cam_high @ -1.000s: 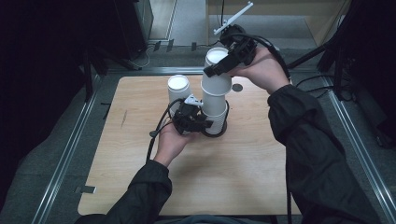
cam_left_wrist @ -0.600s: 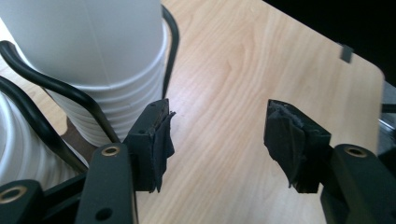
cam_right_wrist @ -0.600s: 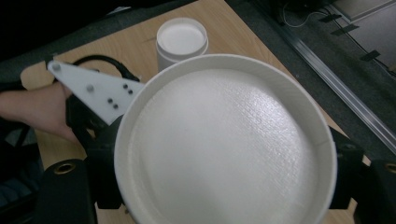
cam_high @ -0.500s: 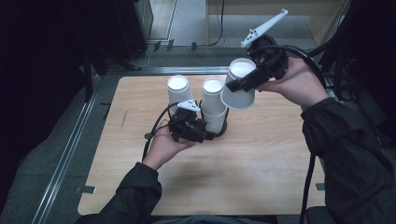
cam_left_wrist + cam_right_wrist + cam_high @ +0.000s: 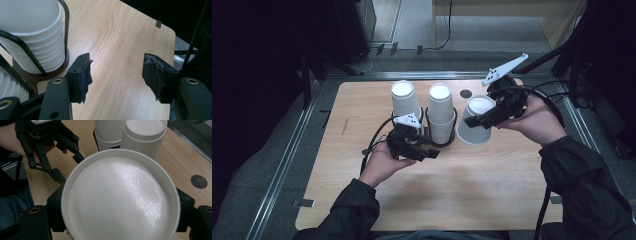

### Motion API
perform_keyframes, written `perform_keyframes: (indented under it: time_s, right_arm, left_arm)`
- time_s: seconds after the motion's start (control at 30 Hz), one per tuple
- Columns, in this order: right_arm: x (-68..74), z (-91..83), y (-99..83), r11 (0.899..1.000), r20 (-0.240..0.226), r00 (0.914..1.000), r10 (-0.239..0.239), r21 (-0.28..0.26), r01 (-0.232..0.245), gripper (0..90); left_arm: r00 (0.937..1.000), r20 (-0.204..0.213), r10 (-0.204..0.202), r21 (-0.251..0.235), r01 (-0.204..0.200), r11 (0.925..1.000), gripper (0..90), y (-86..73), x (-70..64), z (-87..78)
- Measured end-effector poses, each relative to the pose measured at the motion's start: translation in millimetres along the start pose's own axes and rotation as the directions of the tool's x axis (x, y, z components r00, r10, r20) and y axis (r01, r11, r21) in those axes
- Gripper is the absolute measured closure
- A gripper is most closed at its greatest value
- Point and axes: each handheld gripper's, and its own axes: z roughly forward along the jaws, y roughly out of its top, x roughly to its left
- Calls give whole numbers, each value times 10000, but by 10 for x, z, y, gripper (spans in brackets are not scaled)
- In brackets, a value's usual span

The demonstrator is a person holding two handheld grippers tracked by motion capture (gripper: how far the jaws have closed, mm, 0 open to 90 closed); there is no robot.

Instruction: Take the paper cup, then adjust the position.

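The wooden table carries a wire cup holder on a round dark base near its centre. Two stacks of inverted white paper cups stand there side by side: the left stack and the middle stack, the latter ringed by the holder's wire loop. A small dark round hole lies in the tabletop just behind the stacks. A metal rail runs along the table's left edge. The middle stack and its holder stand directly between the two grippers. The left gripper sits low at the table surface, just in front of the holder base; in the left gripper view its padded jaws stand wide apart with bare wood between them, gripping nothing, and the stack in the wire frame is just beside the left-hand jaw. The right gripper is held to the right of the middle stack and clamps a single paper cup, inverted and tilted so its base faces up toward the camera. In the right gripper view this cup sits between the two jaws, which press on its opposite sides. The cup is close to the middle stack; contact with it or the table cannot be determined.
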Motion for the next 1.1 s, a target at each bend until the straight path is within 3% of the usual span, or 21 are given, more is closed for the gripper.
perform_keyframes:
  time_s: [0.03, 0.17, 0.23, 0.27, 0.3, 0.37, 0.47, 0.67, 0.77, 0.9, 1.1]
  right_arm:
    - [-3, 49, -85, 10000, 32, 10000, 0, 61, -1, 231]
    - [7, 138, -233, 9999, 26, 9999, 108, -46, -108, 231]
    - [14, 200, -301, 9999, -32, 9999, 120, -12, -120, 231]
    - [20, 232, -332, 9999, -52, 9999, 139, -6, -139, 231]
    - [24, 264, -363, 9999, -75, 9999, 130, -29, -130, 231]
    - [31, 330, -419, 9999, -108, 9998, 161, 7, -161, 231]
    - [35, 438, -494, 9997, -153, 9996, 228, 102, -227, 232]
    - [20, 626, -628, 9990, -239, 9988, 417, 150, -413, 231]
    - [0, 779, -744, 9987, -306, 9983, 498, 82, -496, 231]
    - [18, 920, -824, 9991, -264, 9989, 390, 175, -385, 232]
    - [17, 1054, -892, 9987, -518, 9974, 505, 25, -504, 231]
  left_arm:
    - [10000, -2, -8, 60, 8, 10000, 345, -34, -9, 6]
    - [9999, -144, 76, 64, -75, 10000, 339, -78, -29, 13]
    - [9999, 71, 117, 45, -117, 9999, 341, -124, -22, 25]
    - [9983, 432, 391, 105, -396, 9992, 360, -178, -12, 42]
    - [9977, 312, 601, 117, -604, 9981, 362, -201, -11, 49]
    - [9977, 233, 643, 126, -646, 9978, 358, -220, -11, 56]
    - [9962, 526, 696, 72, -701, 9975, 357, -253, 47, 69]
    - [9956, 600, 720, 67, -725, 9973, 275, -265, 106, 86]
    - [9961, 800, 372, 427, -407, 9983, 233, -291, 150, 124]
    - [9970, 623, 463, 643, -503, 9967, 171, -325, 178, 168]
    - [9976, 538, 436, 455, -461, 9979, 170, -377, 268, 193]
